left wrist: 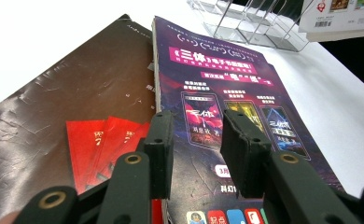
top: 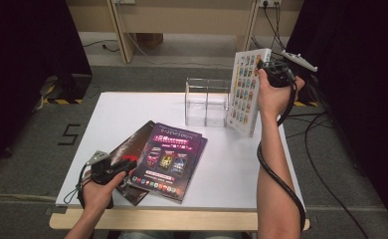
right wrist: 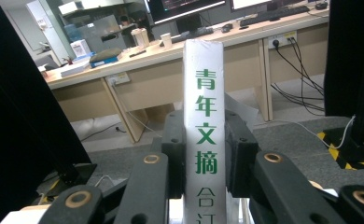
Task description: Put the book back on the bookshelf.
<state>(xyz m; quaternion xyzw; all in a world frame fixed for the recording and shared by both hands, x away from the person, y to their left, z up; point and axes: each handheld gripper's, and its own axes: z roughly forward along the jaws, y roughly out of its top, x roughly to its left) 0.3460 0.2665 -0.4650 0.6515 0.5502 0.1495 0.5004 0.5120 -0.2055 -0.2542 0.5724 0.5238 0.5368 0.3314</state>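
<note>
High view shows the right tongs [top: 270, 69] clamped on a thick white book [top: 245, 92], held upright and tilted just to the right of the clear acrylic rack [top: 207, 102] at the far side of the white worktop [top: 242, 164]; in the right gripper view the book's spine [right wrist: 204, 135] with green lettering stands squeezed between the two pads. Nearer than the rack, the left tongs [top: 130, 164] rest open over a purple magazine [top: 167, 159], which overlaps a dark brown book [top: 132, 147]; the left gripper view shows nothing between the pads [left wrist: 159, 140]. The step in hand looks like shelving the white book. Next it likely needs lining up over a rack slot and lowering in upright, without knocking the light rack
</note>
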